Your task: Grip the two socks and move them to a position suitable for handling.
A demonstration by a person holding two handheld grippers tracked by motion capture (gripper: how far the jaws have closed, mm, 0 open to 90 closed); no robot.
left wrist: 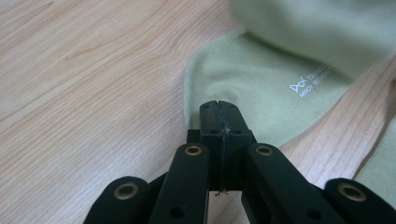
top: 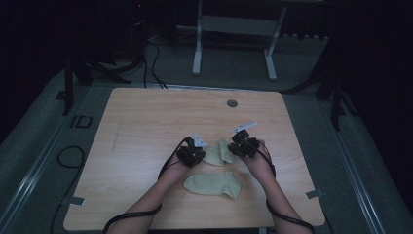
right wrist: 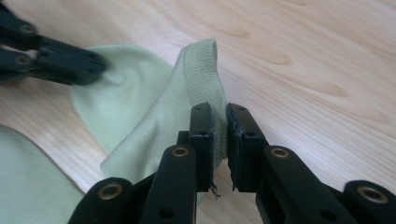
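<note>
Fingers (right wrist: 201,135) pinching one sock (top: 219,152) — second sock (top: 214,184) flat, two total

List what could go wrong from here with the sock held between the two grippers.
1. The right gripper pinches only the ribbed cuff of the held sock; a pull may slip it free.
2. The left gripper is shut at the sock's very edge, a thin hold.
3. The second sock lies close by and could get dragged along.
</note>
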